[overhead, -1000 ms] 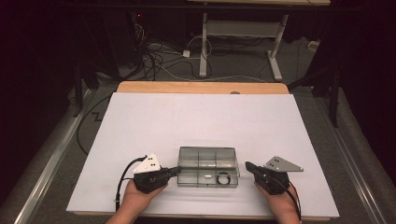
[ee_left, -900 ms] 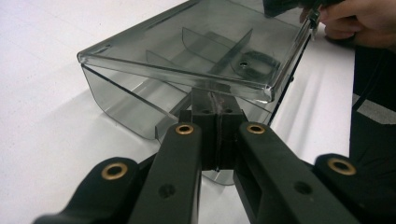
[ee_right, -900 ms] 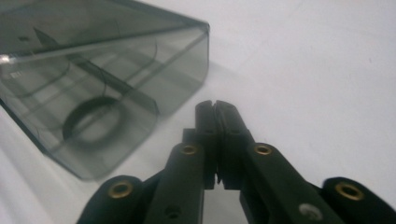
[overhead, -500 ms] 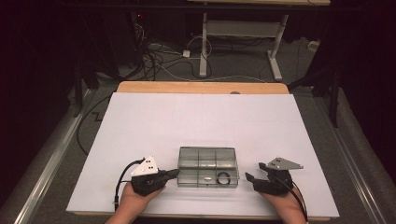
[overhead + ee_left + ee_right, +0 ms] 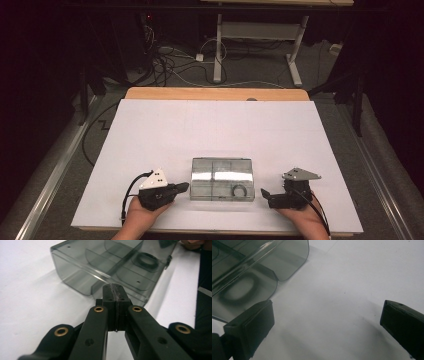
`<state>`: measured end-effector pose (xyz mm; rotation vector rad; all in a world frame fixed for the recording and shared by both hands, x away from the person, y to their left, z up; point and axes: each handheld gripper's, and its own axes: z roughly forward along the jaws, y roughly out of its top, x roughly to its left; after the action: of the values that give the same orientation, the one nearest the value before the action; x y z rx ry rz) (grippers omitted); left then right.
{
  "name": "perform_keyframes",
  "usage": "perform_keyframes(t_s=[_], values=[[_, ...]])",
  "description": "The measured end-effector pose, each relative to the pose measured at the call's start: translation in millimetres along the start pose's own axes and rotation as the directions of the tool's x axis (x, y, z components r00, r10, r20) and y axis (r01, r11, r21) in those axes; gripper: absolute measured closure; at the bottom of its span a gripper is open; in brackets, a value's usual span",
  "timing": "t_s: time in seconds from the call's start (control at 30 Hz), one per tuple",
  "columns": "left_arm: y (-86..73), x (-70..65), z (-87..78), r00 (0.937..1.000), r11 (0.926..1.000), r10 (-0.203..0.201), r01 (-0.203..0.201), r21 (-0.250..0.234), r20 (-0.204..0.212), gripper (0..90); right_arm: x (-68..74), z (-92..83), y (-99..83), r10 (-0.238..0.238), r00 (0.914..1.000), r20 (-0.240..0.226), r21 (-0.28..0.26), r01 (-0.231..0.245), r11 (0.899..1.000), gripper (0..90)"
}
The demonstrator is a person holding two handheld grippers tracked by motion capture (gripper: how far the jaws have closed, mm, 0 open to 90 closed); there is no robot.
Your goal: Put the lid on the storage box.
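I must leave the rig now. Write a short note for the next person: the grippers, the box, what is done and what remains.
Left gripper: jaws shut, empty, tips at the left end of the box.
Right gripper: jaws wide open, empty, one jaw beside the right end of the box.
Box: clear, with compartments, near the front edge of the table; a dark ring lies in its front right compartment.
Done: nothing gripped yet.
Left: probably grip or steady the box.

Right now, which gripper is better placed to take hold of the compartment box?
Probably right: the right gripper has its jaws open at the clear compartment box, while the left gripper is shut.
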<state>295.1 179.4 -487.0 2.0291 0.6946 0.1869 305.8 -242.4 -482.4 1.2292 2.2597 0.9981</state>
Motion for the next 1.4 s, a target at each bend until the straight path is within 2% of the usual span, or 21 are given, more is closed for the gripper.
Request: perform_keyframes(t_s=[0.13, 0.27, 0.43, 0.57, 0.63, 0.77, 0.97, 1.0, 1.13, 1.4], values=[[-2.7, 6.3, -4.8, 0.9991, 0.9999, -0.006, 0.007, 0.011, -0.043, 87.9, -0.2, -0.4, -0.1, -0.003, 1.0000, -0.006, -0.008, 0.003, 1.000, 0.1], [-9.8, 17.3, -14.1, 0.9951, 0.9994, -0.025, 0.028, 0.023, -0.096, 87.8, -0.3, -1.1, -0.2, 0.000, 1.0000, -0.008, -0.017, 0.000, 1.000, 0.1], [-17.7, 31.5, -27.1, 0.9858, 0.9983, -0.044, 0.049, 0.030, -0.162, 87.8, -2.1, -2.6, -0.2, 0.004, 0.9999, -0.010, -0.044, -0.004, 0.999, 0.1], [-21.2, 43.0, -30.8, 0.9770, 0.9969, -0.072, 0.077, 0.015, -0.201, 87.8, -1.8, -2.9, 0.1, 0.008, 0.9999, -0.007, -0.047, -0.009, 0.999, 0.2], [-20.8, 46.0, -30.5, 0.9743, 0.9953, -0.092, 0.096, 0.010, -0.206, 87.7, -1.4, -2.3, 0.5, 0.006, 1.0000, -0.007, -0.047, -0.006, 0.999, 0.2], [-20.9, 44.7, -30.5, 0.9745, 0.9969, -0.075, 0.078, 0.009, -0.212, 87.3, -0.9, -2.0, 0.7, 0.004, 1.0000, -0.006, -0.045, -0.005, 0.999, 0.2], [-20.4, 45.9, -29.2, 0.9736, 0.9958, -0.083, 0.090, 0.020, -0.213, 70.9, -0.7, -2.0, 0.4, 0.005, 1.0000, -0.005, -0.046, -0.005, 0.999, 0.2], [-20.0, 46.1, -28.4, 0.9741, 0.9955, -0.083, 0.091, 0.028, -0.211, 66.1, -0.6, -2.0, 0.4, 0.004, 1.0000, -0.005, -0.046, -0.005, 0.999, 0.2], [-18.4, 45.5, -25.1, 0.9661, 0.9935, -0.083, 0.100, 0.055, -0.244, 41.4, -1.0, -2.1, 0.3, 0.005, 1.0000, -0.004, -0.051, -0.005, 0.999, 0.2], [-17.5, 47.3, -24.2, 0.9602, 0.9904, -0.107, 0.126, 0.057, -0.258, 11.9, -1.0, -3.0, -0.2, 0.001, 1.0000, -0.001, -0.067, -0.001, 0.998, 0.1]])
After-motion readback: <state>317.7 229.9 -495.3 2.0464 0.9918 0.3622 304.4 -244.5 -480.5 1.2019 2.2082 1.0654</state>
